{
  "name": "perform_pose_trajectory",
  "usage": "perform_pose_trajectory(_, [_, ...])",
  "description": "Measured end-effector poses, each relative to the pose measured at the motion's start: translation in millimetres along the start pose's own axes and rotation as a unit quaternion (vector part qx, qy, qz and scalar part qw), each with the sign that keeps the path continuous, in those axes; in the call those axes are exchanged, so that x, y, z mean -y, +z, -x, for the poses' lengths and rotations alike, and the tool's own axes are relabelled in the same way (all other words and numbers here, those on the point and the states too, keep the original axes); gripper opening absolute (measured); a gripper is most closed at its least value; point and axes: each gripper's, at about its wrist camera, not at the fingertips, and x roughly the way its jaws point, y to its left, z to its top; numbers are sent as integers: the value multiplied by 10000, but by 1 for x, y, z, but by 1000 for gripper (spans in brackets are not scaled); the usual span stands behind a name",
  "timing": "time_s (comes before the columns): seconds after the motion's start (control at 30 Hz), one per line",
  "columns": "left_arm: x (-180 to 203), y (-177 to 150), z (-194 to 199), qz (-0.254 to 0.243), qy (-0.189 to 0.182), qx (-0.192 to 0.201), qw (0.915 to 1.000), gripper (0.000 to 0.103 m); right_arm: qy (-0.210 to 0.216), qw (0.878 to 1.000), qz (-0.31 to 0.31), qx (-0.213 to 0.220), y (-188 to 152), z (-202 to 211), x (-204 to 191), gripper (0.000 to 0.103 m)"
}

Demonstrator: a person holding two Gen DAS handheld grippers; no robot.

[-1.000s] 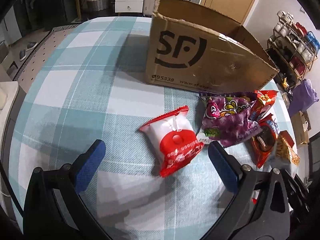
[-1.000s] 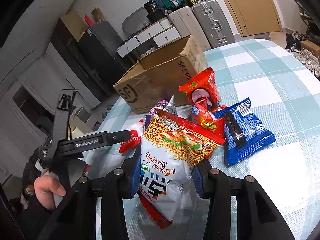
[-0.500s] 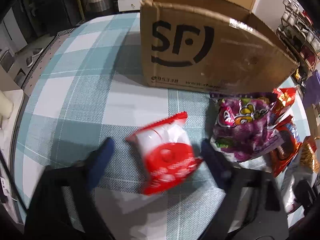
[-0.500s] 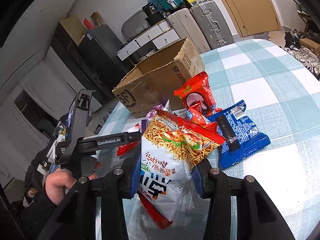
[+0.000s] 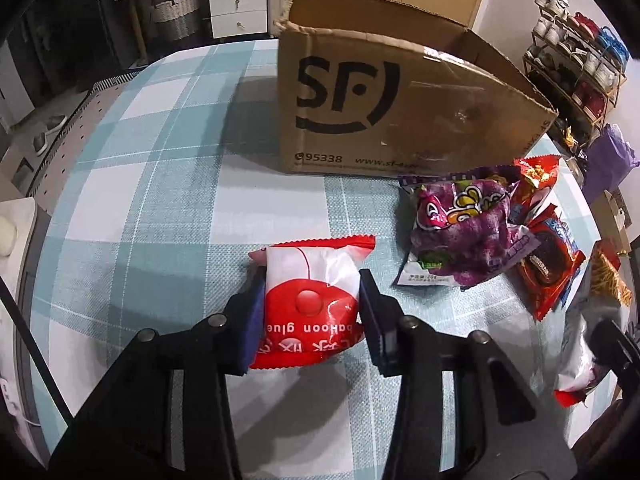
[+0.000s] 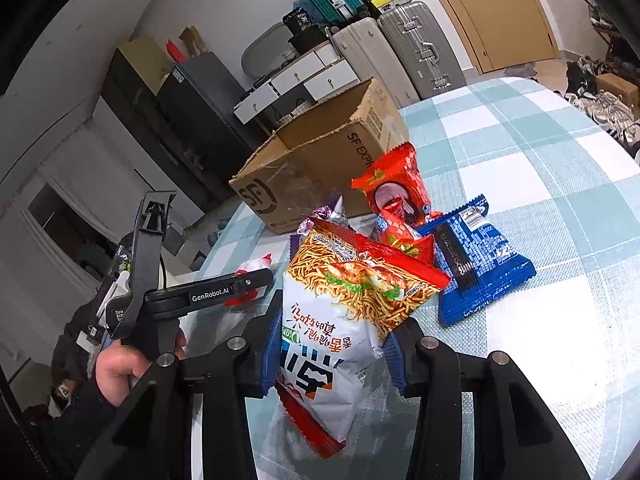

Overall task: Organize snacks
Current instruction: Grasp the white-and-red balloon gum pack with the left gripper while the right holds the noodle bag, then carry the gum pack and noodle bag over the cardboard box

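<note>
Surface: checked cloth [image 5: 160, 184], cardboard box [image 5: 392, 112] near far edge.
Left claw [image 5: 310, 308]: just closed on red-white packet [image 5: 310, 292].
Right claw [image 6: 332, 356]: clamped on noodle bag [image 6: 344, 320].

The desk cloth [image 5: 168, 184] has a light blue and white check pattern, the box [image 5: 400, 120] is brown with black letters, one packet [image 5: 310, 300] is red and white, another bag [image 5: 460, 236] is purple.

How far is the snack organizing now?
No snack visibly sits in the cardboard box yet. In hand: the left claw has just closed on the red-white packet; the right claw grips the noodle bag. Left: purple bag, blue packet, red packets.
</note>
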Motion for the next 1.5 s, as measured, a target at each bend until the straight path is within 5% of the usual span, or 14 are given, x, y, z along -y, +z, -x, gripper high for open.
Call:
perform_pose_trajectory(0.53, [-3, -10, 46, 92, -146, 413, 9990, 40, -74, 9998, 166, 119, 7, 10, -18, 43])
perform_pose_trajectory(0.87, [-5, -5, 104, 105, -608, 828, 9946, 40, 28, 9987, 453, 234, 32, 21, -42, 43])
perform_pose_trajectory(1.5, [6, 57, 187, -380, -914, 1261, 9871, 40, 140, 9916, 1207, 452, 112, 32, -104, 43])
